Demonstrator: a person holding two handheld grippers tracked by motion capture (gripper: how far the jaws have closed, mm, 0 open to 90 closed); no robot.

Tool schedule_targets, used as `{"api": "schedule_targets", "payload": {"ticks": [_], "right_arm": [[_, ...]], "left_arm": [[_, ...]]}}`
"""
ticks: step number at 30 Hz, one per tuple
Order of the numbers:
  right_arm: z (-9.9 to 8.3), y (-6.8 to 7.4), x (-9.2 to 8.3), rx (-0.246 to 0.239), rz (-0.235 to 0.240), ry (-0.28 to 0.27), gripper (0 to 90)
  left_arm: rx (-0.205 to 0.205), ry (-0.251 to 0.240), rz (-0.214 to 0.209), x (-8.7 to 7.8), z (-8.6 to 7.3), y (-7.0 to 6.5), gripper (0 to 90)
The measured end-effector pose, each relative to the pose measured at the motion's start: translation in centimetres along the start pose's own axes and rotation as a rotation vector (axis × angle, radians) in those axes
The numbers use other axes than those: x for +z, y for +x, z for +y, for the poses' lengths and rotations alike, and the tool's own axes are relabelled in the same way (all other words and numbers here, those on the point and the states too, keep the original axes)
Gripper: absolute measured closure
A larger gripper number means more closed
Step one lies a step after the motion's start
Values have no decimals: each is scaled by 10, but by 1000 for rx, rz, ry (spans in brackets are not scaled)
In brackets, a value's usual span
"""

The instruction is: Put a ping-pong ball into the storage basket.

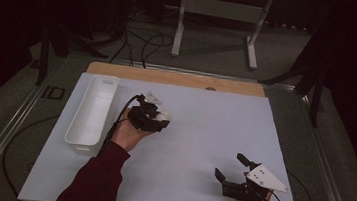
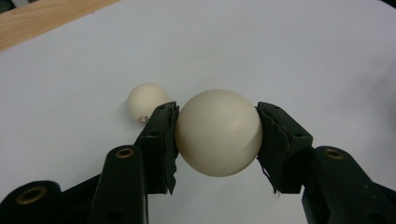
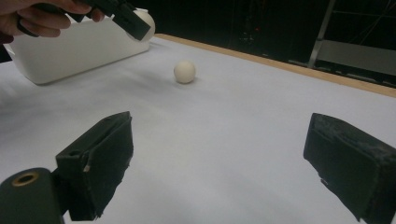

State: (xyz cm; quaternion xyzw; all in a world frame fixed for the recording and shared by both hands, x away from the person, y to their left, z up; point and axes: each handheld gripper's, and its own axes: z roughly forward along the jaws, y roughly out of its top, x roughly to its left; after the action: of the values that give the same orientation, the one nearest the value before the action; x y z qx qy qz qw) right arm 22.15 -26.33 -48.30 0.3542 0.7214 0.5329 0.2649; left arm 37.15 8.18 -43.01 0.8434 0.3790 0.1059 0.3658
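left tool [image 2: 217,128] clamped on ball [image 2: 217,135]

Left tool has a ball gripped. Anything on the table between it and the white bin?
Nothing visible. The left tool holds the ball just right of the white bin, with bare white table between them. The second ball lies on the side away from the bin.

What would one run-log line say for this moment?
left gripper: shut on held ball | right gripper: open, nothing between jaws | second ball: on white mat | bin: left of mat
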Motion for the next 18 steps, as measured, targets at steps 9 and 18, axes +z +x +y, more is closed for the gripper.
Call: {"api": "schedule_targets", "payload": {"ticks": [9,18], "right_arm": [[0,0,0,-1,-1,-1,81],[0,0,0,-1,-1,-2,81]], "left_arm": [[-3,-8,-6,-8,2,1,512],[-9,-15,-11,-14,2,4,512]]}}
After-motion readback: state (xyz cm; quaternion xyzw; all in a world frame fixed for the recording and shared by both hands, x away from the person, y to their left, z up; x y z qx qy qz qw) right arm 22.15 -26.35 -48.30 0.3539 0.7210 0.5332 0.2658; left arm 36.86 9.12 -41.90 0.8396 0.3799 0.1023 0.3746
